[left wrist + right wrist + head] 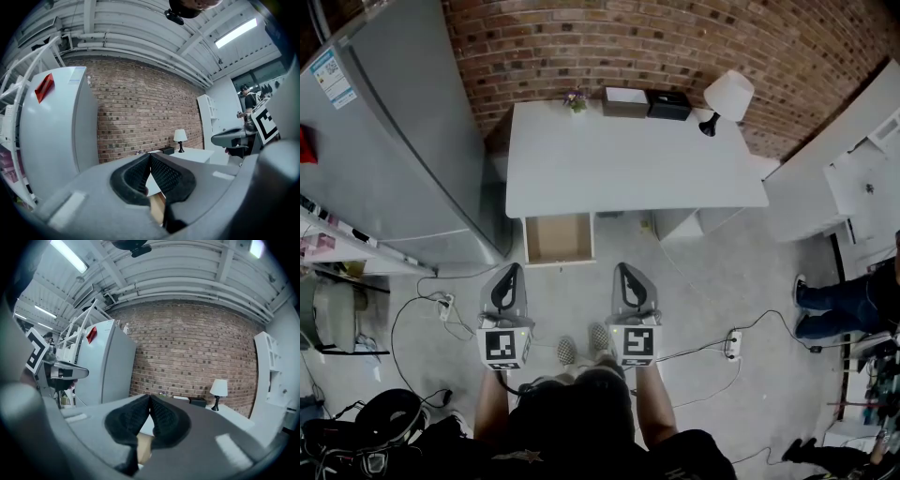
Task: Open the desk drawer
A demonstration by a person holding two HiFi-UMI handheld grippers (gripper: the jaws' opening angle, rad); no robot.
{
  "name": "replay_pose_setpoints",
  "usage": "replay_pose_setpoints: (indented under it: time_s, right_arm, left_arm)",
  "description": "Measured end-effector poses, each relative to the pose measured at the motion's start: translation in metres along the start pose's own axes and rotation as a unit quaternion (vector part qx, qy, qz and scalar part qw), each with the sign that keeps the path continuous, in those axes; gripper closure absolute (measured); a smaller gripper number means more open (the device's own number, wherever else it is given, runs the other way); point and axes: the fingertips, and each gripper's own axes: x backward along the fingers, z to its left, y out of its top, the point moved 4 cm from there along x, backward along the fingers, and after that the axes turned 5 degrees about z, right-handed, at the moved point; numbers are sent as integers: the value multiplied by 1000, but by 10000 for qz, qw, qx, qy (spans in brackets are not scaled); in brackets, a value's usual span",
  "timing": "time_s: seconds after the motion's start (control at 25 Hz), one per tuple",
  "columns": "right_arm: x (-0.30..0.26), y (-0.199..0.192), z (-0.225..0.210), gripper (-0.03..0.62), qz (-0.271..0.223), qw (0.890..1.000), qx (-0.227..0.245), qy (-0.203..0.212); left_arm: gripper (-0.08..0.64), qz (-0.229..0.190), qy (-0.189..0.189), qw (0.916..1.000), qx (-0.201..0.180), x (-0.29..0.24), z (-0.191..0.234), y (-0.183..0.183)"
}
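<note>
A white desk stands against the brick wall. Its wooden drawer is pulled out at the desk's front left, with a bare brown bottom showing. My left gripper hangs in front of the drawer, a little short of its front edge, tips touching and nothing between them. My right gripper is level with it, to the right of the drawer, also shut and empty. In the left gripper view the left gripper has its black pads meeting at the tip; the right gripper looks the same in its own view.
On the desk's far edge sit a small plant, a white-lined box, a black box and a table lamp. A grey fridge stands left. Cables and a power strip lie on the floor; a person's legs at right.
</note>
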Motion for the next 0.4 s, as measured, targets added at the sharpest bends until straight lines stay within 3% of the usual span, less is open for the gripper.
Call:
replay_pose_setpoints:
  time_s: [0.4]
  right_arm:
    - [7, -2, 2, 586, 80, 9999, 82, -24]
  left_arm:
    - [549, -11, -61, 10000, -8, 3, -2, 1]
